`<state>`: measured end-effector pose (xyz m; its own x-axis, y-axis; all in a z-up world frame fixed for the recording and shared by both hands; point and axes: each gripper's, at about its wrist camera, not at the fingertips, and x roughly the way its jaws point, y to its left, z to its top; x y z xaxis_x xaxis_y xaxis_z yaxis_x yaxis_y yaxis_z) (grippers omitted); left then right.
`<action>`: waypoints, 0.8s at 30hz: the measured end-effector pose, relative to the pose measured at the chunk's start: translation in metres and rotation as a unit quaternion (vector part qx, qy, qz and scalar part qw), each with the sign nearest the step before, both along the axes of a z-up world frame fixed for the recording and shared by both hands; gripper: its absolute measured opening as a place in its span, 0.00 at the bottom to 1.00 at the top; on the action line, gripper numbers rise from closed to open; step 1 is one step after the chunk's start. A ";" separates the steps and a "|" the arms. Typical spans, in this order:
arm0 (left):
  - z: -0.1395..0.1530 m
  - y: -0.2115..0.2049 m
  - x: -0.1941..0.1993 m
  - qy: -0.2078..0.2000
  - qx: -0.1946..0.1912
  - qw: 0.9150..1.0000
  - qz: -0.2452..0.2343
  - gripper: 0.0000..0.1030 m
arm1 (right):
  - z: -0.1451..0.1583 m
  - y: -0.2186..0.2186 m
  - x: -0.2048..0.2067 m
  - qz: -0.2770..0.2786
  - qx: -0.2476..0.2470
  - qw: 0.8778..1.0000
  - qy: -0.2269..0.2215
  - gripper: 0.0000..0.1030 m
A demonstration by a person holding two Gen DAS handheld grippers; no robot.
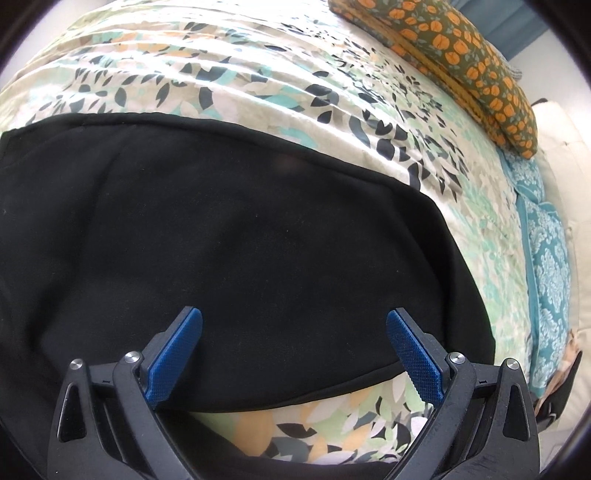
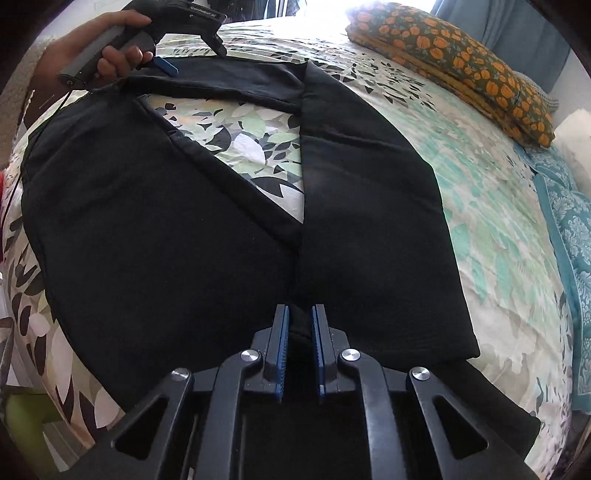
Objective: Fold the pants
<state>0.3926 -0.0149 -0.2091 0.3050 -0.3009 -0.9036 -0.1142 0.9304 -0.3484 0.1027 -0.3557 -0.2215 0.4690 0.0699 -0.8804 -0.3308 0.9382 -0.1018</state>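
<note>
Black pants (image 2: 177, 236) lie spread on a floral bedspread (image 2: 491, 206), the two legs forming a V with bedspread showing between them. My right gripper (image 2: 300, 314) is shut on a fold of the pants near the crotch seam. My left gripper (image 1: 293, 325) is open above a black pant leg (image 1: 221, 240), its blue pads (image 1: 177, 354) wide apart and empty. In the right wrist view the left gripper (image 2: 192, 55) shows at the far end of the pant leg, held by a hand (image 2: 110, 40).
An orange-flowered pillow (image 1: 465, 51) lies at the bed's far right, also in the right wrist view (image 2: 461, 62). A teal patterned cushion (image 1: 550, 266) lies along the right edge. A blue curtain (image 2: 509, 33) hangs behind.
</note>
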 end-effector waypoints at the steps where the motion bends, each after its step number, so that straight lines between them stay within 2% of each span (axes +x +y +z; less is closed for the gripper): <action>1: 0.002 0.002 0.002 -0.001 -0.006 1.000 0.000 0.98 | 0.014 -0.003 -0.005 -0.009 0.004 1.000 -0.019 0.07; 3: 0.005 0.008 0.009 0.001 -0.014 1.000 0.003 0.98 | 0.046 -0.011 -0.020 -0.019 0.011 0.998 -0.060 0.07; 6: 0.004 0.011 0.023 0.010 -0.039 0.999 0.013 0.98 | 0.081 -0.025 -0.040 -0.035 0.013 0.995 -0.097 0.07; 11: -0.007 0.009 0.034 0.032 -0.123 0.991 0.045 0.98 | 0.113 -0.045 -0.064 -0.058 0.000 0.990 -0.130 0.07; 14: -0.010 0.005 0.036 0.032 -0.153 0.986 0.059 0.98 | 0.124 -0.054 -0.073 -0.066 -0.005 0.988 -0.138 0.07; 20: -0.015 -0.007 0.039 0.034 -0.145 0.987 0.064 0.97 | 0.147 -0.066 -0.098 -0.080 -0.002 0.984 -0.158 0.07; 23: -0.011 -0.008 0.037 0.024 -0.133 0.989 0.059 0.95 | 0.154 -0.074 -0.105 -0.082 -0.005 0.984 -0.158 0.07; 24: -0.009 -0.008 0.036 0.020 -0.130 0.990 0.058 0.90 | 0.153 -0.077 -0.102 -0.083 -0.005 0.984 -0.157 0.07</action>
<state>0.4291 -0.0232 -0.2176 0.3178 -0.4893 -0.8122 -0.2339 0.7897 -0.5672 0.0002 -0.4331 -0.0681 0.7217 -0.0385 -0.6912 -0.1233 0.9753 -0.1831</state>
